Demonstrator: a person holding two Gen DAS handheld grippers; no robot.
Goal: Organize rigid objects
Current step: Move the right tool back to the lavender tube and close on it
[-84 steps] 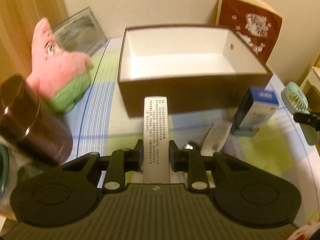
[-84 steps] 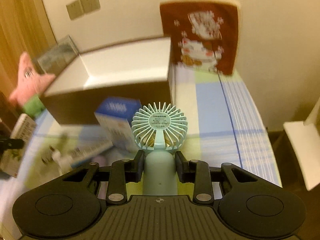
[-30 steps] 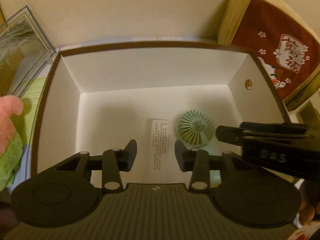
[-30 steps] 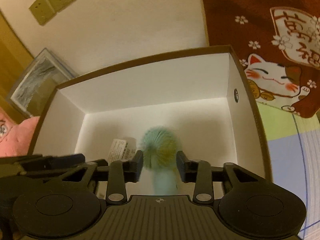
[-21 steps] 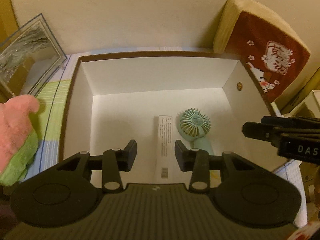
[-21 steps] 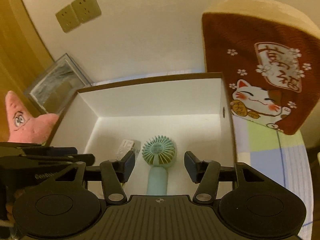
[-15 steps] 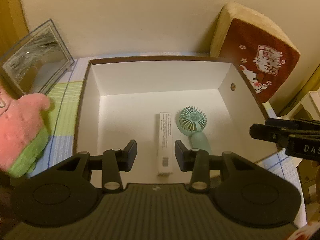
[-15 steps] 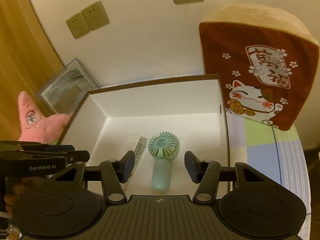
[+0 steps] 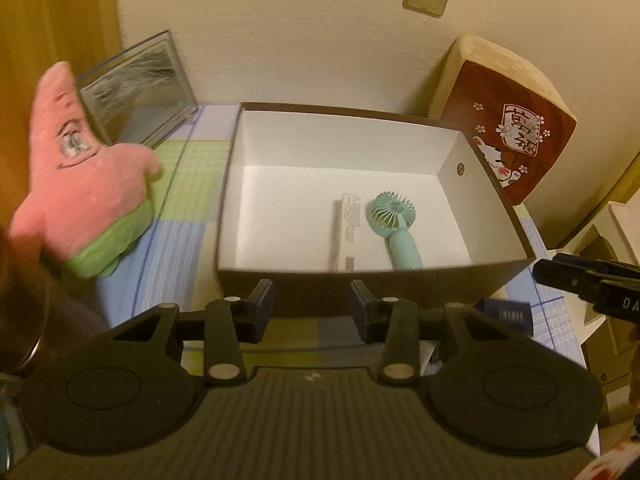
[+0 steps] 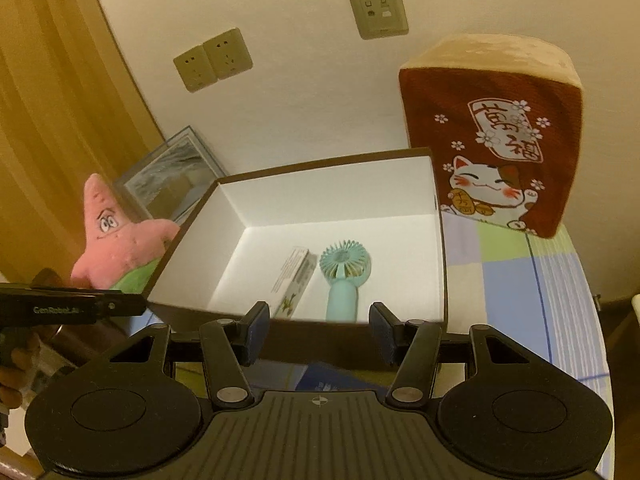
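Now both my grippers, left gripper (image 9: 312,306) and right gripper (image 10: 316,330), sit part-open, empty. Fan (image 10: 342,276) and slim carton (image 10: 294,282) lie in the box (image 10: 438,248). Blue carton (image 9: 508,316) outside next: light, stiff, I'd pinch its flat sides.

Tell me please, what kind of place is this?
Probably a room in a home: a checked cloth covers the table, with a pink starfish plush toy and a lucky-cat cushion beside the storage box.
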